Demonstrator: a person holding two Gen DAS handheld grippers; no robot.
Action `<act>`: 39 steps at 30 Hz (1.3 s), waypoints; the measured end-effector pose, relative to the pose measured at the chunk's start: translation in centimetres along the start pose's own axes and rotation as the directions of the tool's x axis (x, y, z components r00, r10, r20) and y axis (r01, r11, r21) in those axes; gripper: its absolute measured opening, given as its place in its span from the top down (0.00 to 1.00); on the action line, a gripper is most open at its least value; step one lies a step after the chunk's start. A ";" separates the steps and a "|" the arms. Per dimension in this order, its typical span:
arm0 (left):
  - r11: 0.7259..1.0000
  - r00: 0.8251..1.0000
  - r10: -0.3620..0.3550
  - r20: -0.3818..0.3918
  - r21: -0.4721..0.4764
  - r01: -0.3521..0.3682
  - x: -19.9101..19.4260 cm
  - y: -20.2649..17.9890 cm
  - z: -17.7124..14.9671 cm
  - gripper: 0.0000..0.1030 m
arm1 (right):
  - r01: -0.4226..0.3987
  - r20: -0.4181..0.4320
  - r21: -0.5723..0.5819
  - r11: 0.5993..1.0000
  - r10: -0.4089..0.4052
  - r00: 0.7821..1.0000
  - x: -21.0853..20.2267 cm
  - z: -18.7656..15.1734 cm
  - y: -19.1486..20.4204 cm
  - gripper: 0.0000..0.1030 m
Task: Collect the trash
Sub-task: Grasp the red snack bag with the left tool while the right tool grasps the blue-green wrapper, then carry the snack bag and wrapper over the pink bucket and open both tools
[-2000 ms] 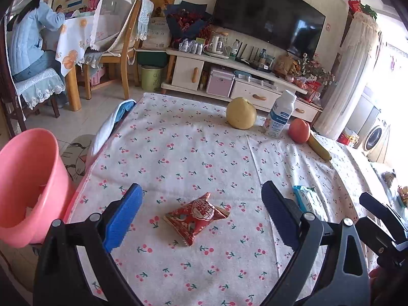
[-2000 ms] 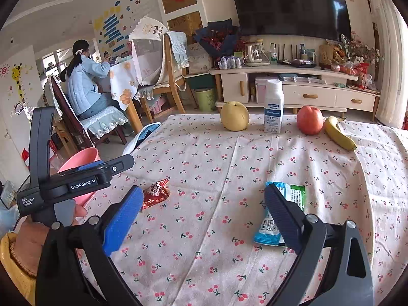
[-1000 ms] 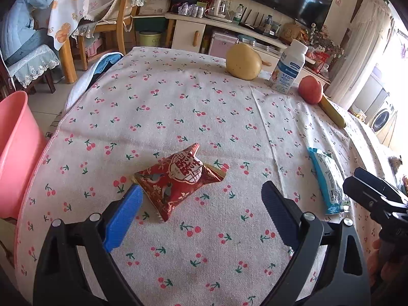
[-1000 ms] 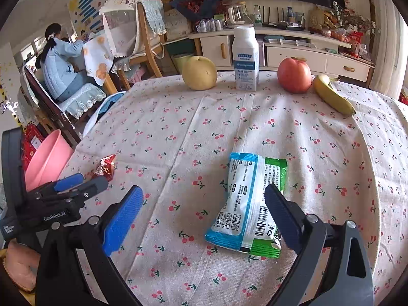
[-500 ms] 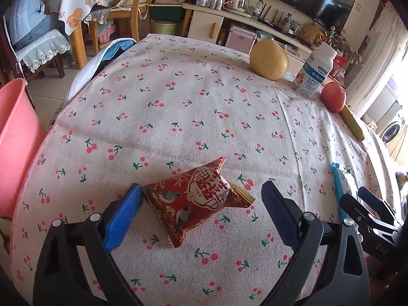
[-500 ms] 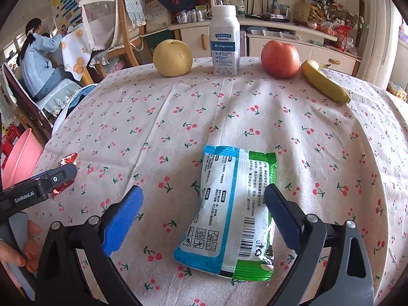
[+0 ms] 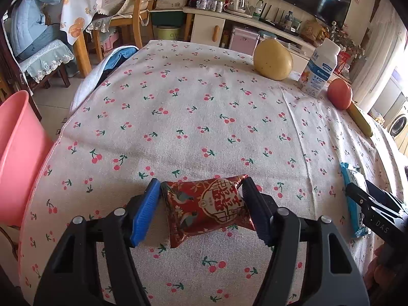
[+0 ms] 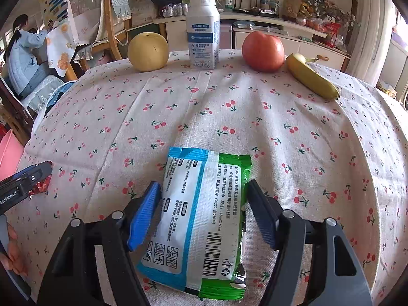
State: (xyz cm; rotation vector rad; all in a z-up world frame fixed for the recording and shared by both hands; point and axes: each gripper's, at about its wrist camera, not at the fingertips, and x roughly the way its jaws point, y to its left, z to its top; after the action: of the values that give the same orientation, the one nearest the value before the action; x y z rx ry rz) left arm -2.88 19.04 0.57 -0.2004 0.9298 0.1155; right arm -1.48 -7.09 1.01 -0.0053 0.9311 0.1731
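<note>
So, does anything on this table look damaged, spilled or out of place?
Nothing is spilled or broken. Only two wrappers look out of place among the food: the red snack packet between the left gripper fingers, and the blue-green wipes pack between the right gripper fingers.

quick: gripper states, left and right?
Left gripper: shut on red snack packet.
Right gripper: shut on blue-green wipes pack.

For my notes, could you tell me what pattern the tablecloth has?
Small red cherries on the white tablecloth, clearest in the right wrist view.
</note>
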 end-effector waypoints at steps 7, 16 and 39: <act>1.000 1.000 -0.016 0.003 -0.008 0.016 -0.1 0.1 0.0 0.41 | -0.025 0.014 0.020 0.999 0.024 1.000 -0.3 0.0 -0.5 0.46; 0.997 0.998 -0.055 -0.001 -0.060 0.055 -0.5 1.3 0.2 0.45 | -0.087 0.063 0.021 0.996 0.086 0.994 -1.7 0.1 -0.2 0.49; 0.984 0.986 -0.135 0.092 -0.107 0.145 -4.1 4.1 1.4 0.50 | -0.202 0.132 -0.027 0.979 0.204 0.970 -4.8 0.4 3.7 0.51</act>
State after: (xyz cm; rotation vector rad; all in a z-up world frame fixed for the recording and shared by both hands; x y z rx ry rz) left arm -4.99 23.30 4.19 -0.3628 0.8226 0.0458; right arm -4.58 -4.12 5.35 0.0886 0.7954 0.3652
